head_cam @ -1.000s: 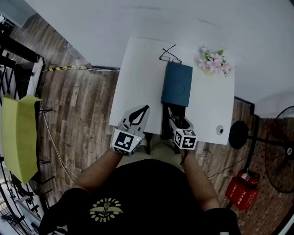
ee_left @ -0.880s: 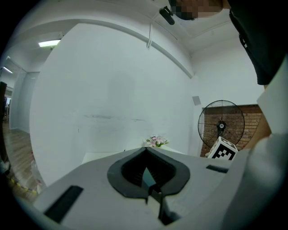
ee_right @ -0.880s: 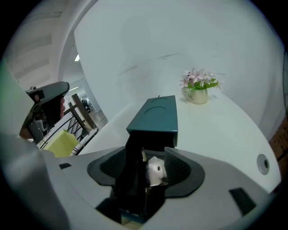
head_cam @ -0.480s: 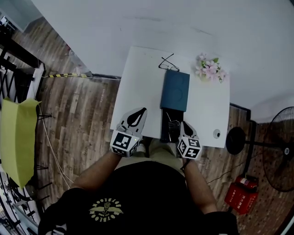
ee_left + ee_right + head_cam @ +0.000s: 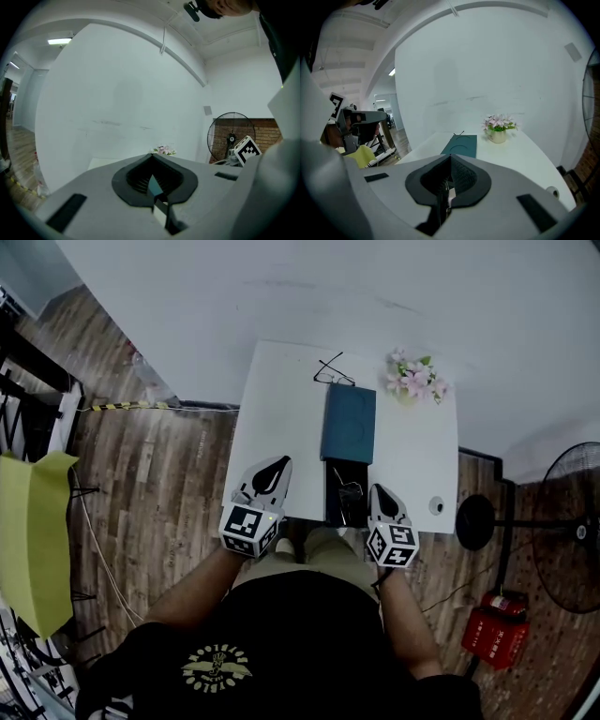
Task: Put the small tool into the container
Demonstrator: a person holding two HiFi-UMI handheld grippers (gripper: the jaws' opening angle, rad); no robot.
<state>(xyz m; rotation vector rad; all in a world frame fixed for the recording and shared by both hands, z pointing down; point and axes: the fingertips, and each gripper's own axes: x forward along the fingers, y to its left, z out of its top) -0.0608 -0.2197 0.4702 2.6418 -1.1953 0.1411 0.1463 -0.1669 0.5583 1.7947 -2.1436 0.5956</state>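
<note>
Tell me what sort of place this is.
Probably a plain indoor workroom or office corner. A small white table stands against a bare white wall, on a wood-plank floor, with a standing fan off to one side.

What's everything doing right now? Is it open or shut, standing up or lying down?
left gripper: shut, empty.
right gripper: just closed, jaws together, nothing clearly between them.
black container: open on top.
small tool: lying inside the black container.
teal box: lying flat on the table.
glasses: unfolded, lying on the table.
flowers: upright in their pot.
</note>
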